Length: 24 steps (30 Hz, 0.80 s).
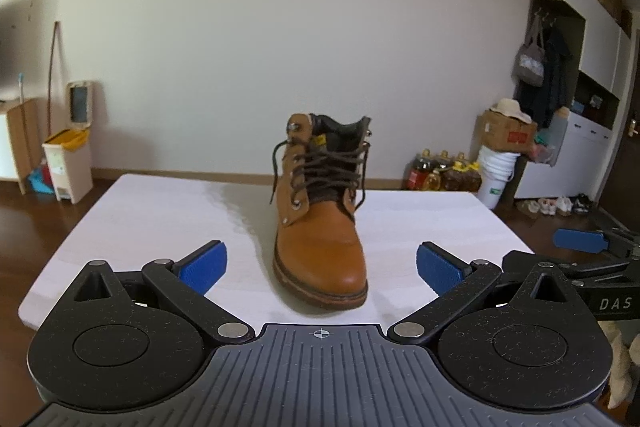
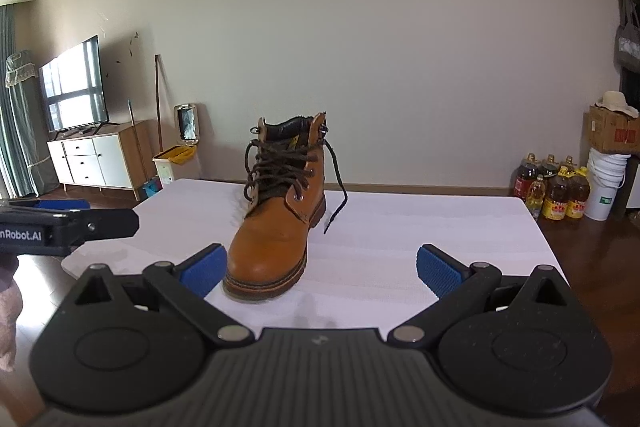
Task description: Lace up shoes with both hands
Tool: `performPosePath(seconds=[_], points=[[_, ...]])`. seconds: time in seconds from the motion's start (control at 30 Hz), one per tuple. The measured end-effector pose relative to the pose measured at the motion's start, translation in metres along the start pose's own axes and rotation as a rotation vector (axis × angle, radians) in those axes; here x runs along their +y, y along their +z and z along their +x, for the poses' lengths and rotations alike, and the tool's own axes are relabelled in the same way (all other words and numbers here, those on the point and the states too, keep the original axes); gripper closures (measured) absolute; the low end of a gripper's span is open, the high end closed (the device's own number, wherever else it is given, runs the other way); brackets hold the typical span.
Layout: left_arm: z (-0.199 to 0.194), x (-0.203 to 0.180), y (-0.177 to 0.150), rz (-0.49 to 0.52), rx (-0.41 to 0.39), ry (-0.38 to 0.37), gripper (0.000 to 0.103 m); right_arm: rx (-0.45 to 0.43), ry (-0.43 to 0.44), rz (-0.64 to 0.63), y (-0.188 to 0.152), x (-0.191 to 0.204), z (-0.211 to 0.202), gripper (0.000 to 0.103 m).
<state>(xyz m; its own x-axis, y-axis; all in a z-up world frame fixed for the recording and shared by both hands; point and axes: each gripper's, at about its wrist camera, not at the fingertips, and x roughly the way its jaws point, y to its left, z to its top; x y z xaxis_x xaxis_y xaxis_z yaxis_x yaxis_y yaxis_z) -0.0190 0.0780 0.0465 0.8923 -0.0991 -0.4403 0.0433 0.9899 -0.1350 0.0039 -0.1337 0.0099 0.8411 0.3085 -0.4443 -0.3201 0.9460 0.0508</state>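
Observation:
A tan leather boot (image 1: 320, 227) stands upright on the white table (image 1: 160, 219), toe toward me, with dark brown laces (image 1: 324, 167) crossed loosely through its eyelets. Both lace ends hang free down its sides; one end (image 2: 338, 187) trails to the table on the boot's (image 2: 276, 223) right in the right wrist view. My left gripper (image 1: 322, 267) is open, its blue pads on either side of the toe, a little short of it. My right gripper (image 2: 322, 267) is open too, to the right of the toe, with nothing between its fingers.
The right gripper's blue finger (image 1: 580, 241) shows at the left wrist view's right edge, and the left gripper's body (image 2: 68, 223) at the right wrist view's left edge. Beyond the table (image 2: 400, 227) are a bin (image 1: 68, 163), oil bottles (image 2: 556, 187) and a white bucket (image 2: 604, 183) on the floor.

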Motion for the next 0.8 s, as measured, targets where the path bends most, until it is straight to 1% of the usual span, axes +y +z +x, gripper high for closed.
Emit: performPosePath(seconds=[0.1, 0.57, 0.8], points=[[0.0016, -0.0032, 0.0016, 0.001, 0.000, -0.015, 0.000, -0.001, -0.001, 0.000, 0.0009, -0.0013, -0.0003, 0.001], [0.0079, -0.0026, -0.0002, -0.006, 0.003, -0.022, 0.000, -0.008, -0.001, -0.003, 0.0012, -0.0020, 0.0001, 0.001], [0.0053, -0.0044, -0.0015, 0.000, -0.035, -0.023, 0.000, -0.011, -0.007, 0.001, 0.0000, -0.0035, 0.0007, 0.001]])
